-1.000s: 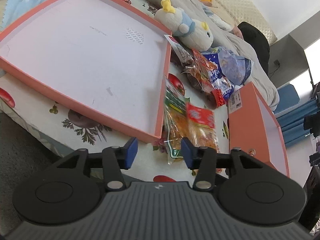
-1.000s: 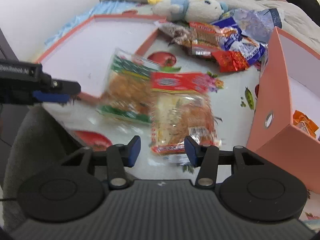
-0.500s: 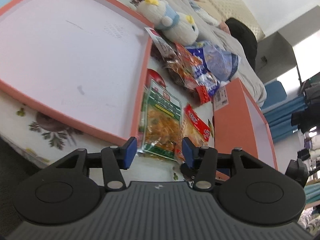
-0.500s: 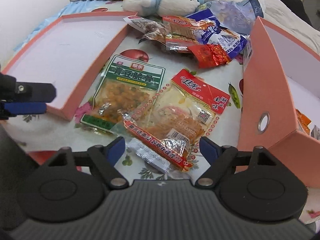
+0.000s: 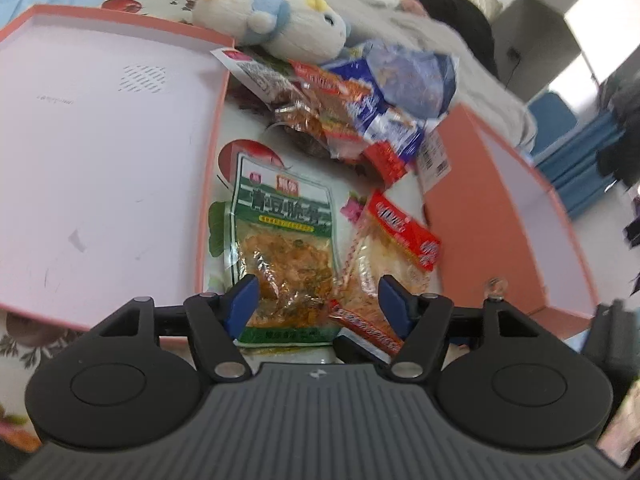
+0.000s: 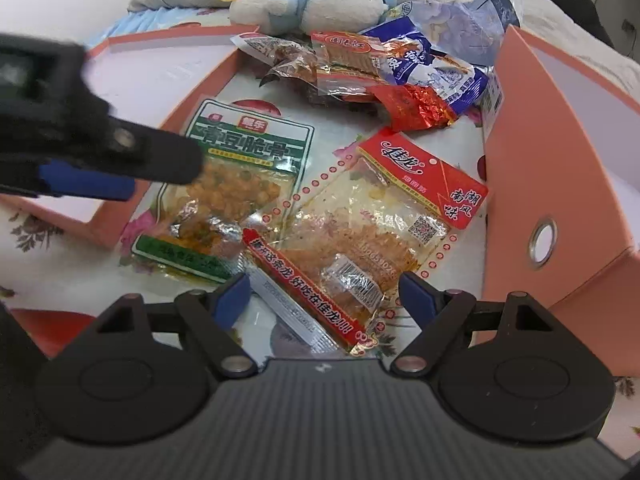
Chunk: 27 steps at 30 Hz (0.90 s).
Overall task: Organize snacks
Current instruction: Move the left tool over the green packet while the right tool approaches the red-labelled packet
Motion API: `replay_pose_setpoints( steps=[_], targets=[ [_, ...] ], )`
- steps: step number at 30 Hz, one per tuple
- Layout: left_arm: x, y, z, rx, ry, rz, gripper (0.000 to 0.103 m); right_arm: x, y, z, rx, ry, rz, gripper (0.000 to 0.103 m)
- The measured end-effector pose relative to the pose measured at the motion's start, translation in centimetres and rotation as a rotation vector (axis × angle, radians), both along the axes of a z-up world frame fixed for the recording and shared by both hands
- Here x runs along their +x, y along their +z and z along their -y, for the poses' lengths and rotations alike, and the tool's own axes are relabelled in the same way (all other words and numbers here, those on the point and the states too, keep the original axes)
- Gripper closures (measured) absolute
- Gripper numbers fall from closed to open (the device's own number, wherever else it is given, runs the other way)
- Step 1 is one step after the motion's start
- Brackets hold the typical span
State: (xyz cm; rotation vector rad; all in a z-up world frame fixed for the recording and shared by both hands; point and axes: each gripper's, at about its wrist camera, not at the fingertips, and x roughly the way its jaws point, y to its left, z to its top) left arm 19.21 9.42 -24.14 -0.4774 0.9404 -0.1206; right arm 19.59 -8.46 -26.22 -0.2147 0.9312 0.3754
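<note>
A green-labelled snack packet (image 5: pixel 280 240) (image 6: pixel 236 176) and a red-topped clear packet (image 5: pixel 396 240) (image 6: pixel 380 216) lie side by side on the fruit-print cloth. My left gripper (image 5: pixel 319 304) hovers over their near ends with its jaws opening. Both packets' lower edges show between the blue pads, and nothing is gripped. One of its fingers (image 6: pixel 160 156) reaches over the green packet in the right wrist view. My right gripper (image 6: pixel 324 300) is open wide just above the red-topped packet's near end, and its pads do not press on it.
A shallow pink lid (image 5: pixel 100 140) (image 6: pixel 160 76) lies to the left. A taller orange-pink box (image 5: pixel 500 208) (image 6: pixel 552 140) stands to the right. Behind the two packets are a heap of several snack packets (image 5: pixel 360 112) (image 6: pixel 392 76) and a plush toy (image 5: pixel 280 28) (image 6: pixel 320 4).
My left gripper has slid right from the lid's corner to above the two packets, and its jaws have widened. My right gripper has spread its jaws and sunk closer to the red-topped packet.
</note>
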Motion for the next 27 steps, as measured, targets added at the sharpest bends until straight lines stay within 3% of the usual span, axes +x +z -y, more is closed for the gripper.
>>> replay_pose_setpoints(
  steps=[4, 8, 10, 14, 18, 21, 27],
  targets=[
    [1.1, -0.9, 1.0, 0.053, -0.029, -0.012, 0.032, 0.5, -0.2, 0.3, 0.022, 0.020, -0.035, 0.023],
    [2.1, -2.0, 1.4, 0.105, -0.037, -0.040, 0.032, 0.7, -0.1, 0.2, 0.030, 0.056, -0.054, 0.033],
    [2.4, -2.2, 1.3, 0.104, -0.036, -0.036, 0.032, 0.4, -0.2, 0.1, 0.040, 0.068, -0.043, 0.040],
    [2.8, -2.1, 1.3, 0.104, -0.034, -0.038, 0.032, -0.1, 0.1, -0.3, 0.042, 0.081, -0.032, 0.064],
    [2.7, -1.9, 1.0, 0.098, -0.023, -0.038, 0.032, -0.5, 0.3, -0.5, 0.030, 0.088, -0.016, 0.078],
    [2.4, -1.9, 0.7, 0.085, -0.016, -0.047, 0.030, -0.7, 0.8, -0.2, 0.024, 0.087, -0.014, 0.083],
    [1.8, -2.3, 0.4, 0.039, -0.015, -0.053, 0.030, -1.7, 1.7, 0.7, 0.006, 0.105, -0.014, 0.085]
  ],
)
